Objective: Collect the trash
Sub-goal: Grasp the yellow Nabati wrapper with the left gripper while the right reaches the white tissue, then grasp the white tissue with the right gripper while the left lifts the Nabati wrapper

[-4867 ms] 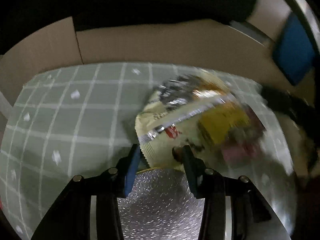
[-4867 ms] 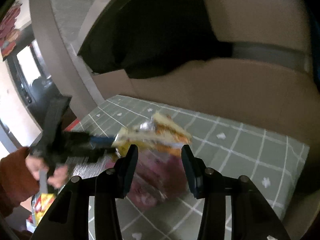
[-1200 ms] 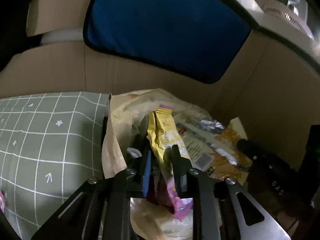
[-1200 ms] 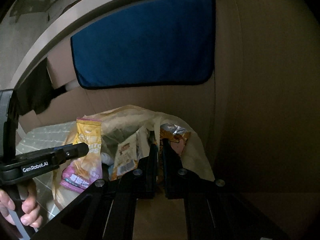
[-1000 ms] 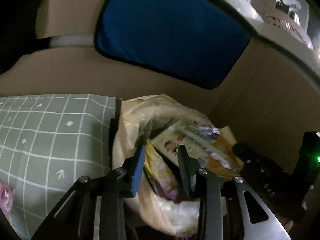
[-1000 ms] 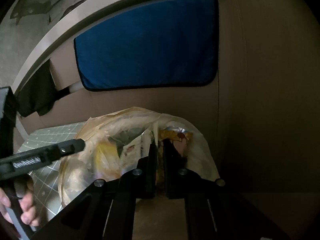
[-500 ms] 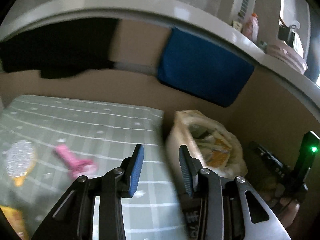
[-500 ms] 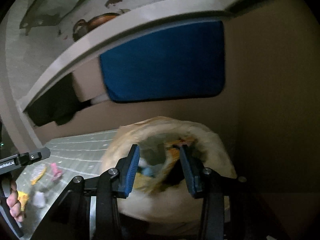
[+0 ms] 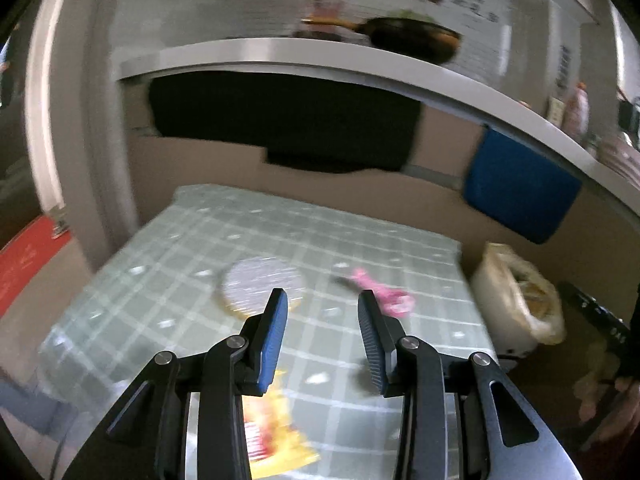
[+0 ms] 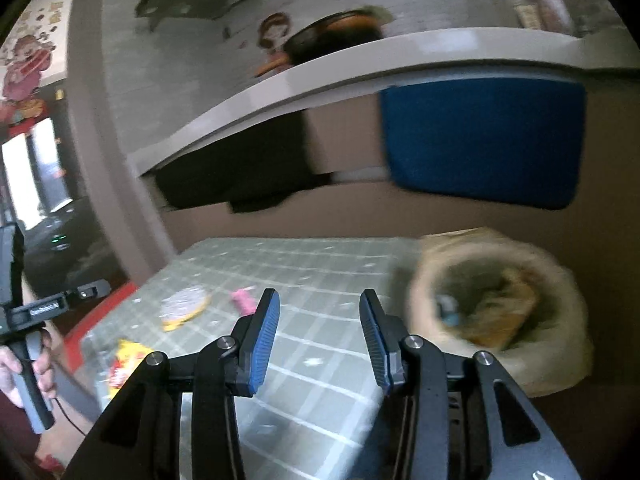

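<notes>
A yellow snack wrapper (image 9: 268,436) lies on the green checked mat (image 9: 400,248), just below my left gripper (image 9: 322,336), which is open and empty above the mat. A round silver-and-yellow wrapper (image 9: 262,284) and a pink wrapper (image 9: 384,290) lie further out. The cream trash bag (image 9: 520,300) stands off the mat's right edge, full of wrappers. My right gripper (image 10: 316,336) is open and empty over the mat (image 10: 320,264), left of the bag (image 10: 560,292). The right wrist view also shows the yellow wrapper (image 10: 126,364), the round wrapper (image 10: 184,304) and the pink wrapper (image 10: 243,300).
Brown cardboard walls (image 9: 360,192) stand behind the mat, with a black cloth (image 9: 280,128) and a blue cloth (image 9: 516,196) hanging from a white counter edge (image 9: 320,56). A red surface (image 9: 24,268) lies left of the mat.
Both grippers have pulled back from the trash bag and opened. The left one let go of its wrapper into the bag and swung left over the mat.
</notes>
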Demonstrator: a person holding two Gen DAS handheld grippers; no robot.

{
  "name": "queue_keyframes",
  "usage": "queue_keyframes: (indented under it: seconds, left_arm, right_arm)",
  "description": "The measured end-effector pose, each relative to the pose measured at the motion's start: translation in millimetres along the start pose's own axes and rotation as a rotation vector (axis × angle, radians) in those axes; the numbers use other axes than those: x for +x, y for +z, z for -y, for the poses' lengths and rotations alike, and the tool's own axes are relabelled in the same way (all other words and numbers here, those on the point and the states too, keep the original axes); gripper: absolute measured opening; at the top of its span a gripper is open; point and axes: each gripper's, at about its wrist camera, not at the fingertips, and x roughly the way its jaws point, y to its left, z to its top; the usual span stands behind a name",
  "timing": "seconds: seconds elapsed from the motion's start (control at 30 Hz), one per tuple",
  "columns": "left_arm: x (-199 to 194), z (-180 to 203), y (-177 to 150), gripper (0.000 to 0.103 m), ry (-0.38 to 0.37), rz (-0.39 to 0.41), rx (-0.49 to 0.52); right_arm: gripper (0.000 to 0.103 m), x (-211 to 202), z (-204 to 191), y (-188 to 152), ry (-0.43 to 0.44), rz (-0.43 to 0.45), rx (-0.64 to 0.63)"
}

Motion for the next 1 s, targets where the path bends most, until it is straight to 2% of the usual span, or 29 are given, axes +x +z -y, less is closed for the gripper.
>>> queue_keyframes:
  seconds: [0.13, 0.23, 0.37, 0.43, 0.57, 0.6, 0.7, 0.77, 0.8, 0.83, 0.9, 1.0]
  left_arm:
    - [-8, -41, -16, 0.038, 0.059, -0.016, -0.042]
    - [-5, -57, -33, 0.040, 0.047, -0.049, -0.071]
    - [20, -64, -64, 0.041, 0.008, -0.135, -0.116]
    - [35, -66, -78, 0.041, 0.034, -0.173, -0.139]
    - [66, -74, -97, 0.041, 0.070, -0.224, -0.252]
    - [65, -73, -97, 0.041, 0.083, -0.181, -0.265]
    - [72, -69, -98, 0.040, 0.086, -0.194, -0.279]
    - [74, -66, -98, 0.034, 0.074, -0.194, -0.268]
    - [75, -63, -99, 0.024, 0.066, -0.196, -0.250]
    - [73, -60, -99, 0.020, 0.061, -0.193, -0.241]
    - [70, -57, -97, 0.014, 0.046, -0.169, -0.235]
    - [55, -56, -91, 0.013, 0.054, -0.108, -0.243]
  right_arm:
    - [0.040, 21, -31, -7, 0.047, -0.037, -0.010]
    - [0.040, 34, -47, -16, 0.073, -0.054, -0.022]
    - [0.040, 47, -62, -28, 0.074, -0.078, -0.054]
    - [0.040, 54, -64, -35, 0.075, -0.107, -0.067]
    - [0.040, 66, -66, -47, 0.083, -0.155, -0.080]
    - [0.040, 69, -66, -50, 0.090, -0.172, -0.085]
    - [0.040, 78, -64, -59, 0.110, -0.212, -0.081]
    - [0.040, 82, -65, -65, 0.125, -0.231, -0.074]
    - [0.040, 84, -66, -68, 0.133, -0.239, -0.073]
    - [0.040, 85, -67, -69, 0.138, -0.244, -0.074]
    - [0.040, 89, -71, -72, 0.153, -0.257, -0.086]
    - [0.040, 98, -82, -74, 0.176, -0.282, -0.128]
